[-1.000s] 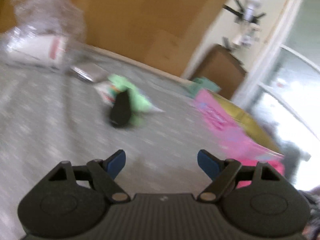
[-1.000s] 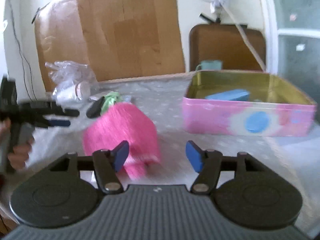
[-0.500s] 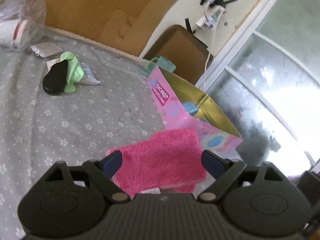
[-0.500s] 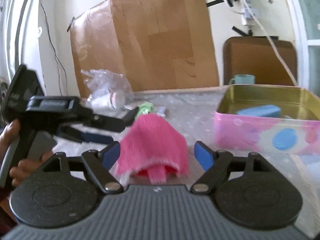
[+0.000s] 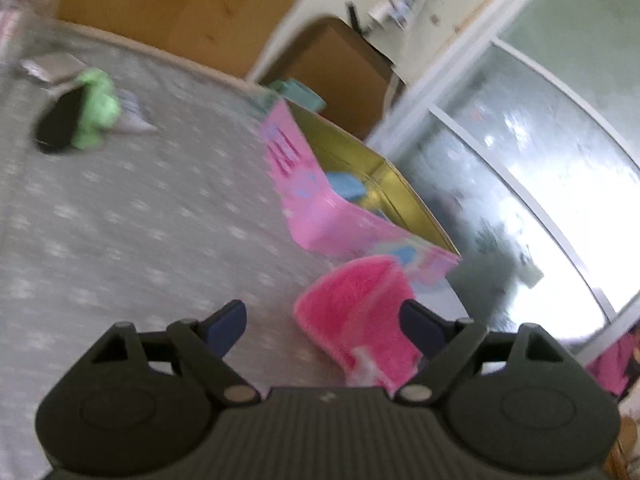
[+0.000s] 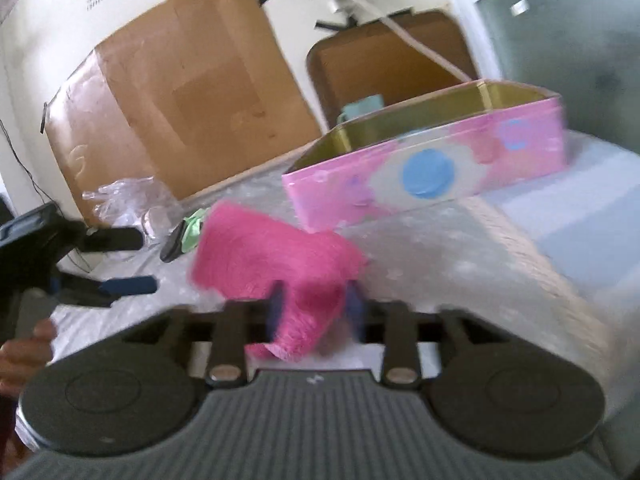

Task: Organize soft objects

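The right gripper (image 6: 316, 306) points slightly downward over a table, its blue jaws closing on a fluffy pink cloth (image 6: 280, 256) that sits between them; the pads look pressed into the fabric, though blur softens the edges. The cloth bunches up and spreads away from the jaws toward the left, with a narrow tail drooping at the near edge. At the far left of the right wrist view, a bare hand (image 6: 24, 356) grips the handle of the left gripper (image 6: 120, 260), whose two fingers stand well apart with nothing between them. From the left wrist view, the left gripper (image 5: 322, 320) has its jaws wide and easing inward, empty; the pink cloth (image 5: 356, 320) is at the right, just beside the right blue pad, and I cannot tell whether it touches.

Beyond the cloth stands an open pink tin (image 6: 424, 168) with a gold inside and blue spots, holding a blue object (image 5: 344, 186). A grey tablecloth (image 5: 140, 220) with small white flowers covers the table. Far to the left lie a green soft object (image 5: 96, 112) against a black one (image 5: 56, 128), and crumpled clear plastic (image 6: 124, 196). A large sheet of cardboard (image 6: 180, 92) leans on a pale wall, with a frosted window (image 5: 520, 168) at the right
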Tool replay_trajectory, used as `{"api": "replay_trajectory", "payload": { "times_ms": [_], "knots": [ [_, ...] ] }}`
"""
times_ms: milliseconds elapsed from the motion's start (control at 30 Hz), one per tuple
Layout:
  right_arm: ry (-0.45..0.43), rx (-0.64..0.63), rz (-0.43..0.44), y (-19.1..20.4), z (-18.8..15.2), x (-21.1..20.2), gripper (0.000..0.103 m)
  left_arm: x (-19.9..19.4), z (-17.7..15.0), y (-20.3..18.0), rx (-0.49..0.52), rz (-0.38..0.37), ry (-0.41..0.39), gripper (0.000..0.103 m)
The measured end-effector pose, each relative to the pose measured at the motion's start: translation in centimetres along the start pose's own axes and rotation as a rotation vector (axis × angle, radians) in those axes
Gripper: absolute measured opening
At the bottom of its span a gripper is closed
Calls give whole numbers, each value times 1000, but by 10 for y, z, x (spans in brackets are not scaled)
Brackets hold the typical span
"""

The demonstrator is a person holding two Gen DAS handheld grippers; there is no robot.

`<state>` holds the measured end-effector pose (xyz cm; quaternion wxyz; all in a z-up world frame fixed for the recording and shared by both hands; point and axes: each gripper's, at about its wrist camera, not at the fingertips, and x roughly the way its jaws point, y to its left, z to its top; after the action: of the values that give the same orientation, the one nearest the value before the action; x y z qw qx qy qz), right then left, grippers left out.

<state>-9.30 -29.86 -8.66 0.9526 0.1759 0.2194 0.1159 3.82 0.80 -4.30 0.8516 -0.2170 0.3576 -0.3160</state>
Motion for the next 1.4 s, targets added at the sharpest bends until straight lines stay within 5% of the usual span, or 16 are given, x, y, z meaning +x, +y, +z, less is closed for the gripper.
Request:
{"api": "replay_trajectory", "payload": {
  "times_ms": [167, 433, 567, 633, 667, 700, 767, 833, 1000, 1133, 1233, 1300, 1367, 1400],
  "knots": [
    [-63, -81, 3, 13, -4, -22, 72, 31, -9, -22, 67, 0, 60, 88],
    [-25, -192, 4, 17, -10, 2, 75, 35, -6, -51, 149, -19, 52, 99],
    [-6, -226, -14, 12, -9, 18, 82, 66, -8, -57, 175, 47, 100, 99],
    [27, -227, -23, 6, -12, 32, 83, 86, -10, -51, 163, 61, 140, 91],
    [58, -228, -23, 8, -15, 39, 68, 97, -12, -46, 149, 73, 163, 79],
    [36, -261, -18, 13, -17, 40, 28, 99, -15, -44, 168, 67, 128, 56],
    [71, -218, 52, 21, -12, 45, 24, 103, -18, -48, 196, 35, 155, 26],
    [25, -275, 39, 30, -6, 45, 24, 98, -11, -51, 156, -27, 151, 26],
    [-167, -283, 19, 22, 57, 43, 24, 90, 45, -91, 262, -107, 30, 28],
    [-236, -280, -72, -9, 104, 69, 25, 131, 90, -131, 332, -157, 1, 34],
    [-186, -231, -150, -44, 129, 109, 29, 188, 113, -147, 355, -103, 15, 57],
    [-126, -171, -206, -67, 142, 140, 55, 227, 122, -148, 339, -36, 28, 77],
    [-79, -142, -268, -84, 147, 160, 73, 249, 124, -145, 332, 75, 7, 76],
    [-85, -122, -289, -88, 148, 162, 73, 253, 125, -142, 329, 115, -5, 77]
  ]
}}
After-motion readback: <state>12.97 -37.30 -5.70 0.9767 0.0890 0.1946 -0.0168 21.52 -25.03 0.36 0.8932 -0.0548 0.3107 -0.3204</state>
